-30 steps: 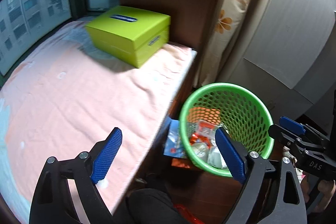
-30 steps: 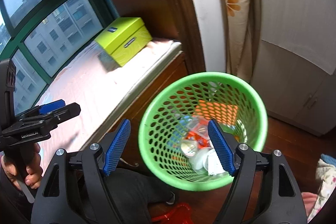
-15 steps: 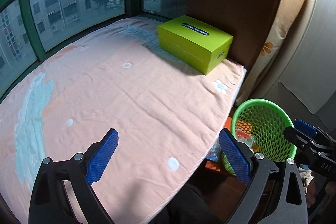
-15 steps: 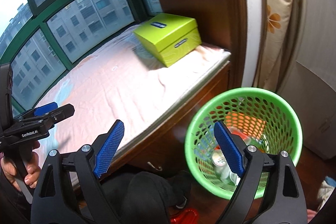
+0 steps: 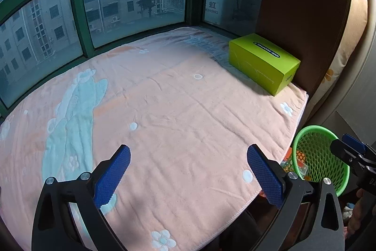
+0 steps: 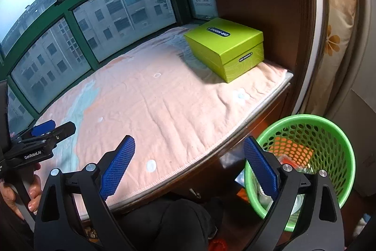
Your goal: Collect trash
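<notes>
Left wrist view: left gripper jaws just opened wide, nothing between; right gripper likewise. Green basket beside the window seat already holds trash. I judge collection nearly done.

- You're getting soft daylight through the windows from twelve o'clock.
- The box is casting shadow toward seven o'clock.
- Fisheye is bending edges; corners are darkening.
</notes>
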`<state>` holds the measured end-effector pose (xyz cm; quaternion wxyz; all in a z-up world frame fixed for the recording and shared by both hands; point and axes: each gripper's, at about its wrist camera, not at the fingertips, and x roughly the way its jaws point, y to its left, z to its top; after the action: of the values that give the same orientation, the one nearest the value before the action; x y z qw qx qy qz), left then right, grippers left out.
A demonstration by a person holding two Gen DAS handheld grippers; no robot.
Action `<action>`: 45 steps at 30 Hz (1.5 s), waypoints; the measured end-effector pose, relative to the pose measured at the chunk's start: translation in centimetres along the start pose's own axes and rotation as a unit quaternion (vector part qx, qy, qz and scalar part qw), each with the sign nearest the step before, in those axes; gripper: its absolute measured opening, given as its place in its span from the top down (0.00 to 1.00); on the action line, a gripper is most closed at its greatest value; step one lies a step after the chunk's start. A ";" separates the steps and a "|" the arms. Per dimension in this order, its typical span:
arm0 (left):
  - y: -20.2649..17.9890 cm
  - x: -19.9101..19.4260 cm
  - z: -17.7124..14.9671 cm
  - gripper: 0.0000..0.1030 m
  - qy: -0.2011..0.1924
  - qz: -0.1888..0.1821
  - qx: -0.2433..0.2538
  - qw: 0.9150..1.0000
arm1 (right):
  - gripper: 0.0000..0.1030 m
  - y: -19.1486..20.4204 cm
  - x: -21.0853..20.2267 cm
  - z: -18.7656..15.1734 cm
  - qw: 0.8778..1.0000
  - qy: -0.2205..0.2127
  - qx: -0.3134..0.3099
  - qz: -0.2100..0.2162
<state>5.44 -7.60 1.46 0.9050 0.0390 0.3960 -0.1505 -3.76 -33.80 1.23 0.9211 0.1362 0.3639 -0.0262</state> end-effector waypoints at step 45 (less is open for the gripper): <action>6.7 -4.3 -1.8 0.07 -0.044 0.070 -0.054 0.995 | 0.07 6.9 0.5 0.7 0.997 -0.018 -0.068 0.028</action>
<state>3.50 0.18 3.02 0.9306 0.0106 0.3598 -0.0669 -1.89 -27.35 3.00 0.9351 0.0832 0.3439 0.0218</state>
